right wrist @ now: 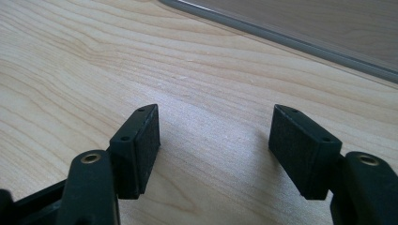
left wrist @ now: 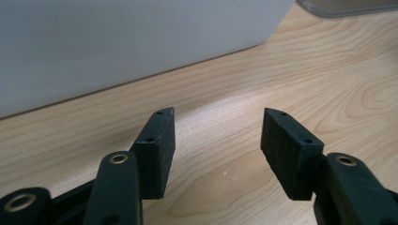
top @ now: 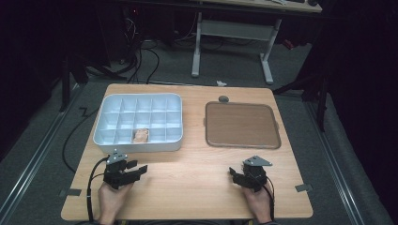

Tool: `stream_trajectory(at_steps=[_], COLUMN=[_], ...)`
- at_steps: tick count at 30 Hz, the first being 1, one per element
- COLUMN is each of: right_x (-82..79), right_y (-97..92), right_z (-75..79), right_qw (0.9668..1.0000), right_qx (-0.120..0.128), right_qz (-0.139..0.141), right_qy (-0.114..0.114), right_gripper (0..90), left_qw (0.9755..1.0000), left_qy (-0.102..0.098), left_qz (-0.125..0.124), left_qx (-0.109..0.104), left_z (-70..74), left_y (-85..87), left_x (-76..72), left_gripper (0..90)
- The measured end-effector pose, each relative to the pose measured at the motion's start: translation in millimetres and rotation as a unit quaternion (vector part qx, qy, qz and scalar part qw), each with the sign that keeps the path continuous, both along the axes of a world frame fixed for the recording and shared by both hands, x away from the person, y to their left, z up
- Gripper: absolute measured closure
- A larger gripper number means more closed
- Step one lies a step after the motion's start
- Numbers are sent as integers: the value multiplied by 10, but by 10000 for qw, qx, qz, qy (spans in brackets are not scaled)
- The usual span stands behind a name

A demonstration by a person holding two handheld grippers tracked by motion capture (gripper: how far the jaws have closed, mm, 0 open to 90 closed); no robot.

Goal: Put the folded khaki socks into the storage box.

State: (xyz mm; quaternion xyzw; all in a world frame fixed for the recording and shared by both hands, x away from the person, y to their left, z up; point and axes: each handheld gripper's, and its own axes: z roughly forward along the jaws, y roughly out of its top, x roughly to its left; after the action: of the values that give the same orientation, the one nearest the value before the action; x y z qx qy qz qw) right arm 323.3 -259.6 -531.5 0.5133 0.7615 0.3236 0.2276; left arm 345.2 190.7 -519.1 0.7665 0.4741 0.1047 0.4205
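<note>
Tan, small item (top: 141, 135) in a front-row compartment of the white divided organizer (top: 108, 140), left on the worktop (top: 197, 173). Judged light, probably soft; best pinched across its short sides from above. Left gripper (top: 139, 169) and right gripper (top: 233, 172): jaws parted, empty.

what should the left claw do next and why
Probably ease the left claw forward and up over the near wall of the white divided tray, toward the brownish item in a front compartment. Its jaws stand open and empty over bare table, and that item is the nearest thing to it.
</note>
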Motion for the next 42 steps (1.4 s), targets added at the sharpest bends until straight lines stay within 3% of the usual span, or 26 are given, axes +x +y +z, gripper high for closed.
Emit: stream_trajectory(at_steps=[10, 14, 19, 26, 42], right_x=[0, 0, 0, 3, 2], right_y=[0, 0, 0, 1, 1], right_z=[0, 0, 0, -1, -1], right_qw=[10000, 10000, 10000, 10000, 10000], right_qx=[-2, -1, 0, -4, -9], right_qz=[-4, -1, -4, -8, -6], right_qy=[2, 2, 2, -2, -1], right_gripper=[339, 339, 339, 341, 341], left_qw=[9989, 9964, 9937, 9934, 9934], left_qy=[-208, -346, -422, -510, -505], left_qz=[51, 72, 31, 99, 157], left_qx=[412, 765, 1035, 1023, 1022], left_z=[-72, -101, -147, -173, -175], left_y=[-108, -156, -214, -272, -274], left_x=[-22, -30, -40, -34, -33], left_gripper=[452, 441, 423, 364, 355])
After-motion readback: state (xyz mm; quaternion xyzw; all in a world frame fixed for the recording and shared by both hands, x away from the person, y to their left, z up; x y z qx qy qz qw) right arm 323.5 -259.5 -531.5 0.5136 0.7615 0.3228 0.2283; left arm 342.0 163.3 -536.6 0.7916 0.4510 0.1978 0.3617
